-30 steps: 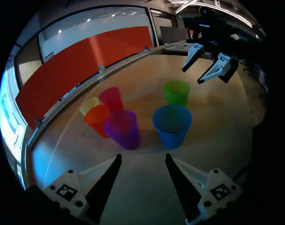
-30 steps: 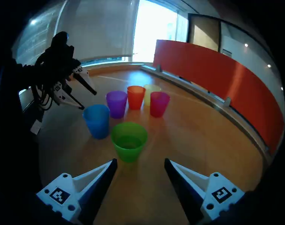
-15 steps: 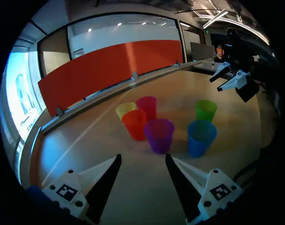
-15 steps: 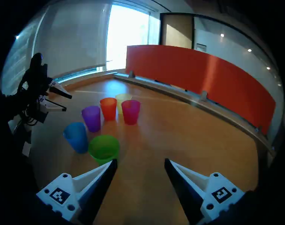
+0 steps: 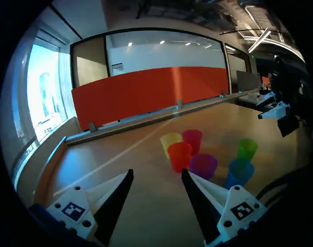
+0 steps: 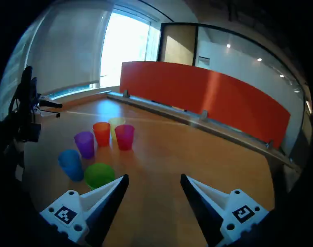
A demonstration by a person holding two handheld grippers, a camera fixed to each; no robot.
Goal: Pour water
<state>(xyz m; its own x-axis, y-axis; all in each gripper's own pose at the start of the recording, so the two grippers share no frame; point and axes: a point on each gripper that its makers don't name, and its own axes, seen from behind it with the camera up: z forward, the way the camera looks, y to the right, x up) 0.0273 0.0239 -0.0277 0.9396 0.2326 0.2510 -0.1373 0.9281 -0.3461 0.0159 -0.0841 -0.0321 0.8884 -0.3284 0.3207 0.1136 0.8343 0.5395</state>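
Observation:
Several plastic cups stand grouped on the wooden table [image 5: 127, 164]: yellow [image 5: 170, 143], pink [image 5: 192, 140], orange [image 5: 179, 156], purple [image 5: 203, 165], blue [image 5: 240, 172] and green [image 5: 247, 149]. My left gripper [image 5: 156, 177] hangs open and empty, back from the cups and to their left. In the right gripper view the green cup [image 6: 99, 175] and blue cup [image 6: 71, 164] sit lower left, with the purple cup [image 6: 85, 144], orange cup [image 6: 101, 133] and pink cup [image 6: 124, 136] beyond. My right gripper [image 6: 154, 181] is open, holding nothing.
An orange partition [image 5: 148, 92] with a rail runs along the table's far edge. Bright windows [image 6: 123, 49] light the room. The other gripper [image 5: 276, 113] hovers at the right beyond the cups; in the right gripper view the other gripper [image 6: 43, 105] is at far left.
Both grippers have pulled back and up from the cups, which now look smaller and lower. The left view swung left, the right view swung right. The cups stayed in place.

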